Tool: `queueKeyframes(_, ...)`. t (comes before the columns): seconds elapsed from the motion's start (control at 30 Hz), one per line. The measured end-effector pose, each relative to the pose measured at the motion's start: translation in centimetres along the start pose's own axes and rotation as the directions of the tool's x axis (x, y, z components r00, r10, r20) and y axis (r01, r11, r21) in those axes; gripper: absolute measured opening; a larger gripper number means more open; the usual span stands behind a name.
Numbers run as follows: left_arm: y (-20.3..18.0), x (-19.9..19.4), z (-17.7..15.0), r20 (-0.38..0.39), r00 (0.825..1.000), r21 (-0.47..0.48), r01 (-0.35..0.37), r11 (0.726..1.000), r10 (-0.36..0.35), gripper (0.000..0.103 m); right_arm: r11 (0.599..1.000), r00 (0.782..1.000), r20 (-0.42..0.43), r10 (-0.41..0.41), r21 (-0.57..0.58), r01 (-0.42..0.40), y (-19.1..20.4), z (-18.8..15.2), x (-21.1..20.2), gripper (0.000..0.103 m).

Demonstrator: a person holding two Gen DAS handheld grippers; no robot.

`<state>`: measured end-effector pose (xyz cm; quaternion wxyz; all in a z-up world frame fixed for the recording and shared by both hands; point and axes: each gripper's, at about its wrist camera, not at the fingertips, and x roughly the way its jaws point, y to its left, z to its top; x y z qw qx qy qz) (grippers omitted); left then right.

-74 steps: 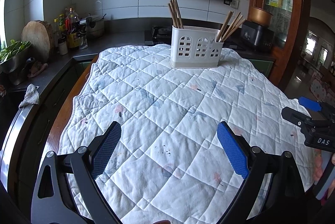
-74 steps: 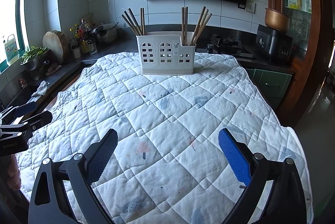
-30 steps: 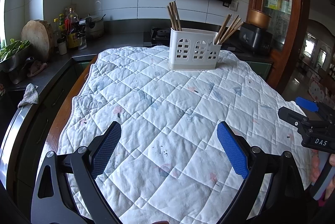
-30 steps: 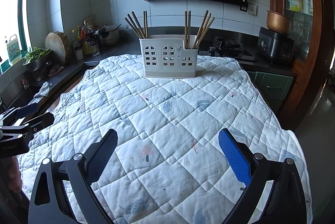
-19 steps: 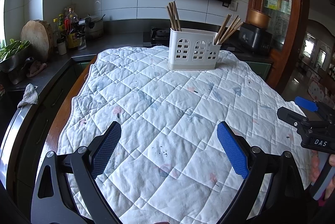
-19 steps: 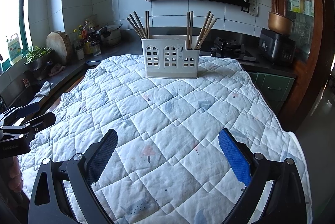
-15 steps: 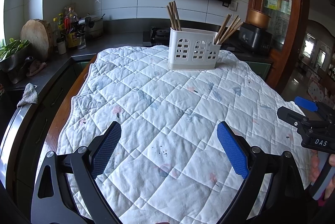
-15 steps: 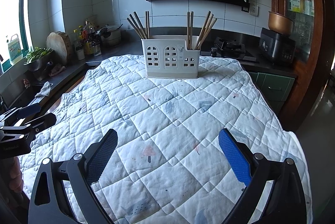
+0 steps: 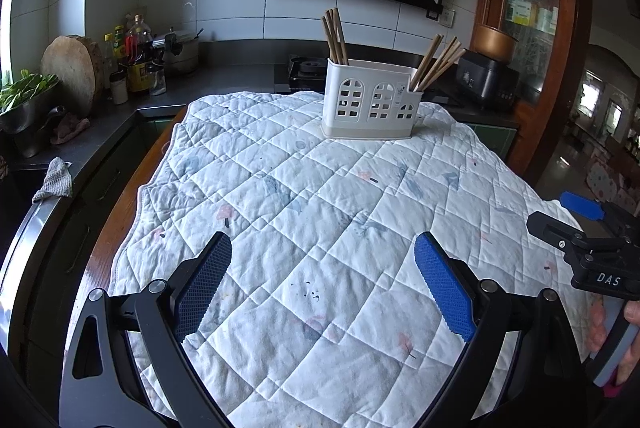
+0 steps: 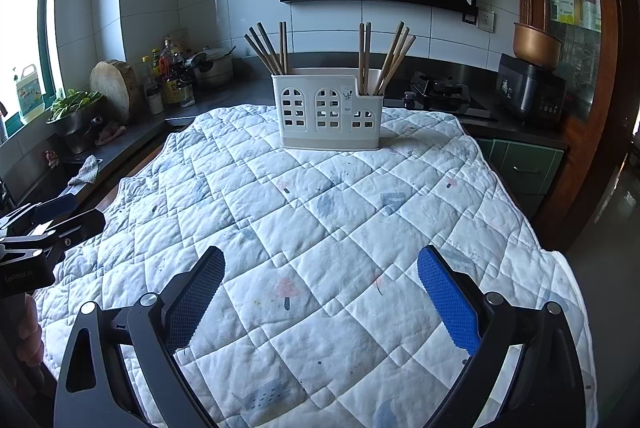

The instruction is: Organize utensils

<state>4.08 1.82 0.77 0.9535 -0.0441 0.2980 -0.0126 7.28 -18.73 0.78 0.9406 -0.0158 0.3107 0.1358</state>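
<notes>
Legible text: "DAS", white letters on the black body of the right tool [image 9: 576,224], seen from the left wrist. Other labels, on bottles and cabinet boxes, unreadable.

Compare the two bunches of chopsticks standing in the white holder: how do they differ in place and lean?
The left bunch stands in the holder's taller left end; the right bunch stands in the lower, stepped right end. From the right wrist camera, the left bunch mostly leans left, with one or two near upright; the right bunch splits, two near upright and the others leaning right. Both are brown sticks rising above the rim.
</notes>
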Motion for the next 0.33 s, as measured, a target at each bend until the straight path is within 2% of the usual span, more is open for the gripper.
queueKeyframes(0.33,0.27,0.03,-0.03,0.0,1.0,0.004,0.003,1.0,-0.003,0.092,1.0,1.0,0.002,0.0,0.001,0.0,-0.18,-0.06,-0.04,0.094)
